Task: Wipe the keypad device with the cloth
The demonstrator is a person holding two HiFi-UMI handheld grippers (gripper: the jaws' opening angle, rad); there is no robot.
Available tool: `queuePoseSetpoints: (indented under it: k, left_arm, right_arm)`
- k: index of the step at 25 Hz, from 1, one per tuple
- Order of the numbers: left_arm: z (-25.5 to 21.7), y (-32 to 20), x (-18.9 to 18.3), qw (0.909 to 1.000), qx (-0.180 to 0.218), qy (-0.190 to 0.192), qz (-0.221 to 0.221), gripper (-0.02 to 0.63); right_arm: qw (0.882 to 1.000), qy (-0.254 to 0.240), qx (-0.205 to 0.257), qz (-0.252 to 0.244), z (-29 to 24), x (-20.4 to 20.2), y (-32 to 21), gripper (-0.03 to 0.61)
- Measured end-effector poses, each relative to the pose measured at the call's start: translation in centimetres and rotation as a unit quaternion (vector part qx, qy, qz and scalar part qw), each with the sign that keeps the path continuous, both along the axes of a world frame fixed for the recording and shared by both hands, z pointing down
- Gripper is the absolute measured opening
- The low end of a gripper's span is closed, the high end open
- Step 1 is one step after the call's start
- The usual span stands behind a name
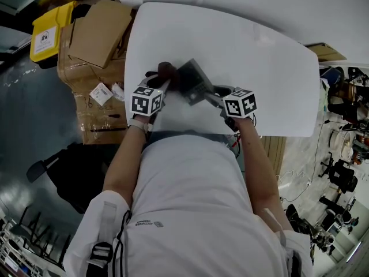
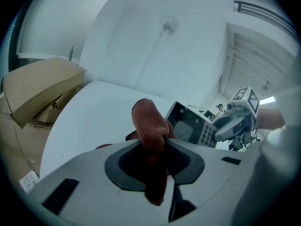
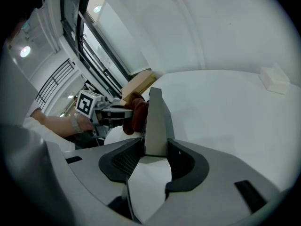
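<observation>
My right gripper (image 1: 216, 94) is shut on the grey keypad device (image 1: 193, 81) and holds it tilted above the white table (image 1: 277, 68). In the right gripper view the device (image 3: 155, 119) stands edge-on between the jaws of that gripper (image 3: 153, 152). My left gripper (image 1: 164, 86) is shut on a dark red-brown cloth (image 1: 167, 71), which sits against the device's left side. In the left gripper view the cloth (image 2: 150, 128) bulges out of the gripper (image 2: 153, 149), with the device's screen and keys (image 2: 194, 127) just to its right. How far cloth and device touch is hidden.
Cardboard boxes (image 1: 98, 36) and a yellow bin (image 1: 49, 34) stand on the floor left of the table. A small white block (image 3: 275, 81) lies on the table far to the right. The table's near edge (image 1: 277, 133) runs close to the person's body.
</observation>
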State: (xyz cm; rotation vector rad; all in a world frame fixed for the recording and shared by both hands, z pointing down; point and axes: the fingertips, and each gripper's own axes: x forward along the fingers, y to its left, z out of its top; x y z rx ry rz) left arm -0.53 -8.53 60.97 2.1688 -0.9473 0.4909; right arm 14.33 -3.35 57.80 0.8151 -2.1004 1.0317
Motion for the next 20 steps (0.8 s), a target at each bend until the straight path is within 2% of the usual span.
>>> queuePoseSetpoints:
  k: [3, 7, 12, 20]
  left_arm:
    - [-3.0, 0.0, 2.4, 0.9986, 0.027, 0.036, 0.029, 0.106]
    - [-7.3, -0.6, 6.0, 0.9917, 0.075, 0.068, 0.080, 0.106]
    - [-8.5, -1.4, 8.7, 0.9874, 0.093, 0.058, 0.114, 0.106]
    - [-7.1, -2.0, 8.6, 0.9896, 0.088, 0.049, 0.102, 0.106]
  right_arm:
    - [1.000, -0.001, -0.001, 0.001, 0.1, -0.1, 0.0, 0.172]
    - [1.000, 0.004, 0.001, -0.003, 0.1, -0.1, 0.1, 0.172]
    - [1.000, 0.008, 0.001, -0.004, 0.1, -0.1, 0.1, 0.172]
    - [1.000, 0.017, 0.001, -0.019, 0.1, -0.2, 0.0, 0.172]
